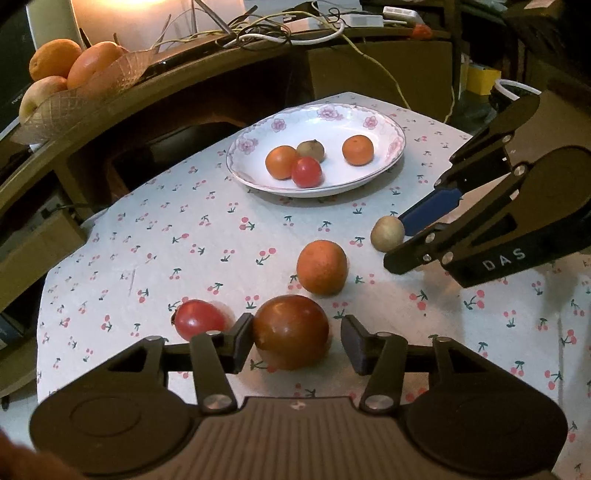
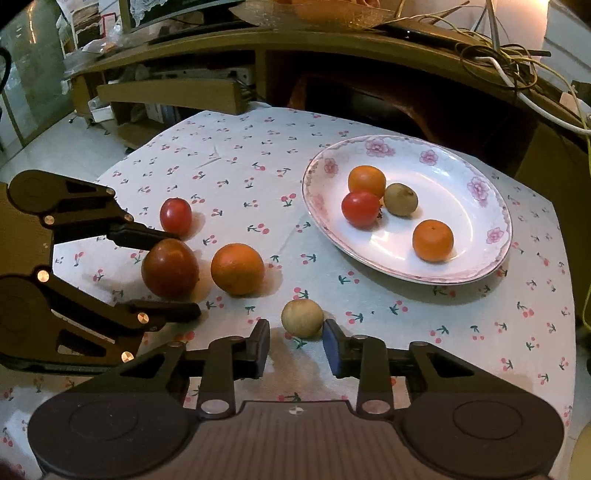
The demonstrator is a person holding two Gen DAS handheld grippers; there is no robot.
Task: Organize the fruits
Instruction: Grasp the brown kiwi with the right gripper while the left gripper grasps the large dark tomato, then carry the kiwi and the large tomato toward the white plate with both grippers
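Note:
A white flowered plate (image 1: 384,122) (image 2: 476,266) holds two small oranges, a red tomato and a brownish kiwi-like fruit. On the cherry-print cloth lie a dark red tomato (image 1: 290,331) (image 2: 170,267), a small red tomato (image 1: 197,319) (image 2: 176,216), an orange (image 1: 322,267) (image 2: 238,269) and a small tan fruit (image 1: 387,232) (image 2: 302,317). My left gripper (image 1: 295,341) (image 2: 177,273) is open with its jaws on either side of the dark tomato. My right gripper (image 2: 295,345) (image 1: 397,240) is open, its jaws on either side of the tan fruit, the right pad touching it.
A wooden desk (image 1: 221,70) curves behind the table, carrying a basket of oranges (image 1: 74,74) and tangled cables (image 1: 266,29). A dark opening lies under the desk. The table edge drops to the floor at the left in the right wrist view (image 2: 74,147).

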